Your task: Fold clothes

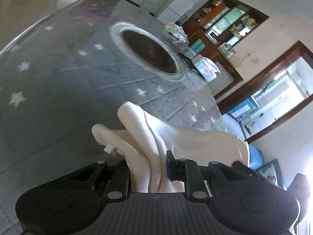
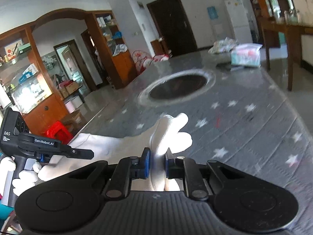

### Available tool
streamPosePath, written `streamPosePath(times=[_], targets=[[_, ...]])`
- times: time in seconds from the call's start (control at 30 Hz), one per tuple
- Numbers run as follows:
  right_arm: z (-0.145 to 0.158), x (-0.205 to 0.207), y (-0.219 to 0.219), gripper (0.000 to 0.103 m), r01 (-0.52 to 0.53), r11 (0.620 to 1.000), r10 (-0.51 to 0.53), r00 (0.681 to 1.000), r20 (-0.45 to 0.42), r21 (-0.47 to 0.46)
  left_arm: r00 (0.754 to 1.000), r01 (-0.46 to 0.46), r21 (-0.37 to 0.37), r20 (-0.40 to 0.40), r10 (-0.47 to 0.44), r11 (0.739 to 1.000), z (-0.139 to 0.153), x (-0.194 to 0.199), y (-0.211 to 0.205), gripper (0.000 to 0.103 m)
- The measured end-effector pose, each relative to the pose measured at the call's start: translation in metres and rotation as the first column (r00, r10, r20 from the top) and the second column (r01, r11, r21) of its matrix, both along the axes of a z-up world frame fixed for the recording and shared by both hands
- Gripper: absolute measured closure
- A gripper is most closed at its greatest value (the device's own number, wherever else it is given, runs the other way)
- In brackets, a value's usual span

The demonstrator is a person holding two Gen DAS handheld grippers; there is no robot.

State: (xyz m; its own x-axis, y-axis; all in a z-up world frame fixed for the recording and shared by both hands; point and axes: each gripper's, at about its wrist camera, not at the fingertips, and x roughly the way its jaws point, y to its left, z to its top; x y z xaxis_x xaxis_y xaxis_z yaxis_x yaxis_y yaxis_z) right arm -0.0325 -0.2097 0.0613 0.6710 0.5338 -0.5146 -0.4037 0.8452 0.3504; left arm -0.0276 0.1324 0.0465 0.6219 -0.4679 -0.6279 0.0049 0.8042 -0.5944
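Observation:
A cream-white garment is bunched in folds and held above the grey star-patterned table. My left gripper is shut on its gathered edge, and the cloth fills the gap between the fingers. In the right wrist view the same white garment sticks up from my right gripper, which is shut on it with its blue pads pressing the fabric. The cloth stretches left toward the left gripper, which a white-gloved hand holds at the frame's left edge.
A dark round opening with a pale rim sits in the middle of the table. Colourful packets and crumpled wrapping lie at its far end. Wooden shelves, a red stool and a wooden side table surround it.

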Motion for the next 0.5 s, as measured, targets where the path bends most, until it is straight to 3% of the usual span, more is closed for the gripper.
streamPosePath(times=[0.5], targets=[[0.04, 0.006, -0.054, 0.09, 0.159, 0.985, -0.148, 0.979, 0.14, -0.068, 0.988, 0.142, 0.088, 0.052, -0.147, 0.986, 0.034, 0.064, -0.093, 0.084]])
